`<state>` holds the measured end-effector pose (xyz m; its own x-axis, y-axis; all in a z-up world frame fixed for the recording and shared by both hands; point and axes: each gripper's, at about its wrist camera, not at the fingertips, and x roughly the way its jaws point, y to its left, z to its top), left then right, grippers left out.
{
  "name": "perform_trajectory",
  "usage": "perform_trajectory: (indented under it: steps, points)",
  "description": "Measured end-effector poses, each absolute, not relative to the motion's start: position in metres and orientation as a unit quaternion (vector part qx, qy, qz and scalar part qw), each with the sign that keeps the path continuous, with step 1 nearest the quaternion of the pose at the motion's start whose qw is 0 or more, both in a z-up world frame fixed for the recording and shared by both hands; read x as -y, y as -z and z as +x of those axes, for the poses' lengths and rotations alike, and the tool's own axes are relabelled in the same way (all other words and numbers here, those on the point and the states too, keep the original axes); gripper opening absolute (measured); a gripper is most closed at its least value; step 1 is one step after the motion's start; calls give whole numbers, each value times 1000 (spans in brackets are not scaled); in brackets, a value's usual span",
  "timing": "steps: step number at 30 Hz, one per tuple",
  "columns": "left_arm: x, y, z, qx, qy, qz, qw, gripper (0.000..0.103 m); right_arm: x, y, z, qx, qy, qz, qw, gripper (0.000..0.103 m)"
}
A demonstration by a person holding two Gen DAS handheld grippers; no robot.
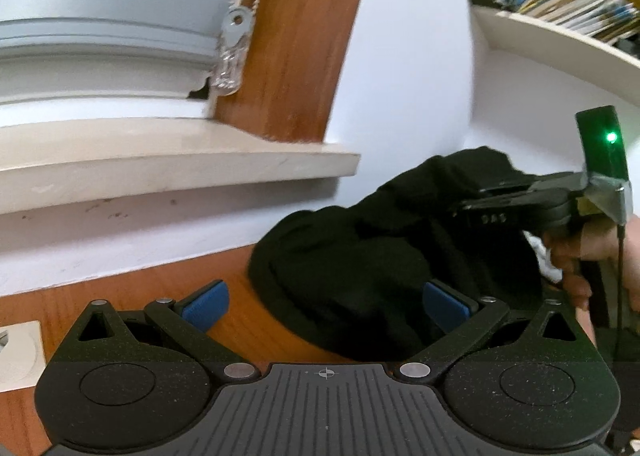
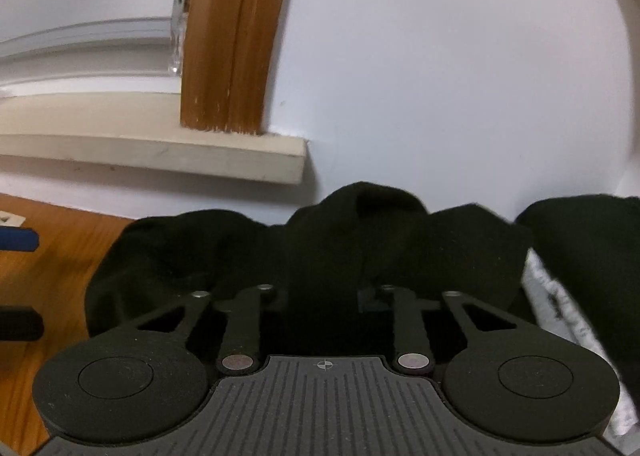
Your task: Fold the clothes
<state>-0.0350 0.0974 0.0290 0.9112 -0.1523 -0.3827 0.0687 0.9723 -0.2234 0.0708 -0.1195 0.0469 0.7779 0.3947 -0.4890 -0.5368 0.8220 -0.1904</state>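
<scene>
My right gripper [image 2: 325, 292] pinches a bunched fold of the black garment [image 1: 360, 256], heaped on the wooden table [image 1: 236, 268] by the wall; left gripper [image 1: 326, 302] spread wide, ready to take an edge.

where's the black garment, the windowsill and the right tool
black garment [image 1: 352, 256]: left wrist view, middle of the heap
windowsill [image 1: 168, 164]: left wrist view, front edge
right tool [image 1: 496, 200]: left wrist view, fingertips in cloth
</scene>
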Motion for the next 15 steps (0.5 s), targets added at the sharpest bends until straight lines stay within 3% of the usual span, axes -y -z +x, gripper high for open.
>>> perform_trajectory:
  steps: [10,15]
  points:
    - [-101,-27,-33,-212,50,-116,969,103,214,-140,23,-124,-202,-143,961,17]
    - [-104,-27,-33,-213,47,-122,968,103,277,-158,0,-141,-165,-131,967,18]
